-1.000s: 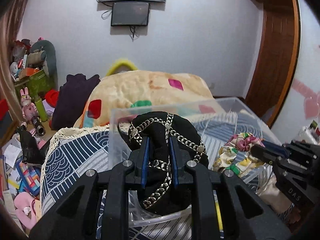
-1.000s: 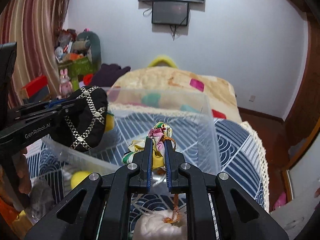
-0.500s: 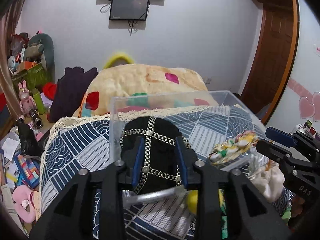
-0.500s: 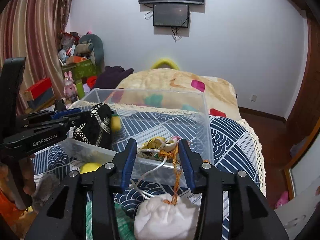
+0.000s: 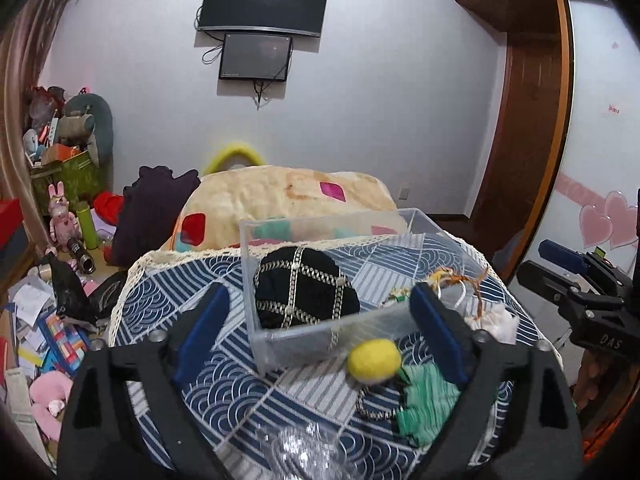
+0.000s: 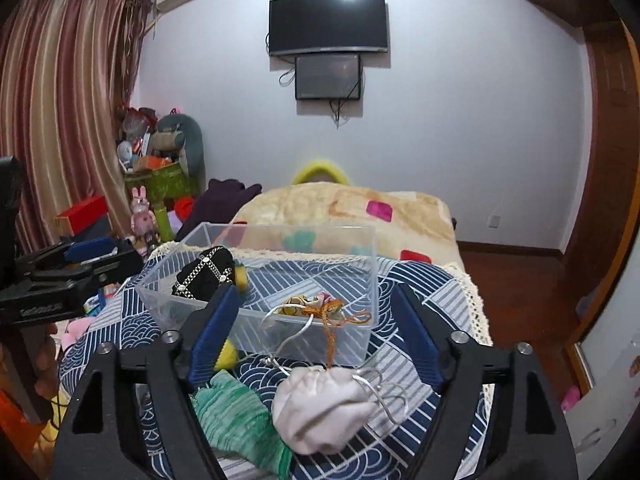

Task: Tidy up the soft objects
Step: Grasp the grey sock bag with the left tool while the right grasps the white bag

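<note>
A clear plastic box (image 5: 328,330) (image 6: 360,240) stands on the patterned cloth. A black pouch with gold chain (image 5: 304,294) (image 6: 204,272) lies in its left end. A floral pouch with orange cord (image 6: 310,304) lies in its right end, cords hanging over the rim. My left gripper (image 5: 320,332) is open and empty, in front of the box. My right gripper (image 6: 316,328) is open and empty, in front of the box. A yellow ball (image 5: 374,360), a green cloth (image 5: 428,404) (image 6: 236,416) and a white pouch (image 6: 320,408) lie on the cloth nearer me.
The table has a blue wave-patterned cloth (image 5: 224,384) with a lace edge. A bed with a beige blanket (image 5: 280,196) lies behind it. Toys and clutter (image 5: 52,280) fill the floor at left. A wooden door (image 5: 520,140) stands at right.
Both grippers opened and let go: the black pouch and the floral pouch now lie in the box. Both grippers drew back toward me.
</note>
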### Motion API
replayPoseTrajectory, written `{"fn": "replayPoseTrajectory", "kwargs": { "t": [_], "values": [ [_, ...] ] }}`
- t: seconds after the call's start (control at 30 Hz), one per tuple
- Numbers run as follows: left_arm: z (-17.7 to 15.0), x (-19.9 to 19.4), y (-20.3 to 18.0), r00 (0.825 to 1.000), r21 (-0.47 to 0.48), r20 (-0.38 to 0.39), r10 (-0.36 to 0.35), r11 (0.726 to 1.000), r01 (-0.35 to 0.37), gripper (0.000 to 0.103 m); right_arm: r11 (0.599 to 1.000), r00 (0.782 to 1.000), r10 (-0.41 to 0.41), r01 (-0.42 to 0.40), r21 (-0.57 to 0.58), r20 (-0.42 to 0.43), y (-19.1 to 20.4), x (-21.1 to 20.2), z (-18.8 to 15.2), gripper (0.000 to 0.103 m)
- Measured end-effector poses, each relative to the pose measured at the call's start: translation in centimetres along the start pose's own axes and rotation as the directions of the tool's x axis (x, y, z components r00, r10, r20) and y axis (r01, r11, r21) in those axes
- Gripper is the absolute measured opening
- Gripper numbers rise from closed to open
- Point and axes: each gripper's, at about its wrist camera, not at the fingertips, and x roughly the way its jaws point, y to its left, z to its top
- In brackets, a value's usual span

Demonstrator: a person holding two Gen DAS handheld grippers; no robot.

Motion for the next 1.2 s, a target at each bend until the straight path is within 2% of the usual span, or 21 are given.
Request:
{"fn": "replayPoseTrajectory", "kwargs": {
  "t": [0.07,0.2,0.33,0.47,0.8,1.0,1.07,1.13,1.17,1.2],
  "values": [
    [-0.8,-0.5,0.1,1.0,-0.005,-0.005,0.007,1.0,-0.007,0.098,1.0,1.0,-0.003,0.003,0.005,0.013,0.0,-0.6,-0.3,0.084],
    [-2.5,-0.6,0.4,0.999,-0.026,-0.049,0.017,1.0,-0.018,0.098,1.0,1.0,-0.002,0.002,0.012,0.007,0.0,-0.6,-1.1,0.085],
    [-4.5,-0.1,0.8,0.995,-0.049,-0.096,0.014,0.999,-0.019,0.098,1.0,1.0,0.001,0.0,0.03,-0.027,-0.3,0.2,-2.2,0.085],
    [-6.6,0.4,0.4,0.99,-0.033,-0.141,0.03,0.999,-0.035,0.098,0.999,0.997,-0.007,0.011,0.041,-0.074,-0.5,1.3,-3.7,0.085],
    [-10.2,1.7,-0.1,0.972,-0.05,-0.236,-0.003,0.999,-0.009,0.098,0.995,0.985,-0.012,0.03,0.098,-0.173,-1.9,3.1,-7.0,0.085],
    [-11.4,1.8,-0.1,0.966,-0.072,-0.255,-0.032,0.997,0.014,0.097,0.989,0.981,0.037,-0.008,0.148,-0.192,-2.2,3.8,-7.6,0.083],
    [-11.7,1.8,-0.3,0.966,-0.065,-0.258,-0.036,0.998,0.02,0.087,0.989,0.979,0.046,-0.017,0.15,-0.197,-2.1,4.0,-7.8,0.075],
    [-11.8,1.9,-0.6,0.964,-0.047,-0.264,-0.028,0.999,0.016,0.075,0.987,0.972,0.085,-0.052,0.153,-0.217,-1.8,4.4,-8.0,0.055],
    [-11.9,1.9,-0.7,0.965,-0.041,-0.261,-0.025,0.999,0.015,0.073,0.986,0.97,0.097,-0.063,0.156,-0.221,-1.7,4.5,-8.1,0.051],
    [-11.9,1.8,-0.7,0.966,-0.039,-0.258,-0.024,0.999,0.014,0.066,0.986,0.97,0.102,-0.068,0.155,-0.223,-1.5,4.5,-8.1,0.044]
  ]
}}
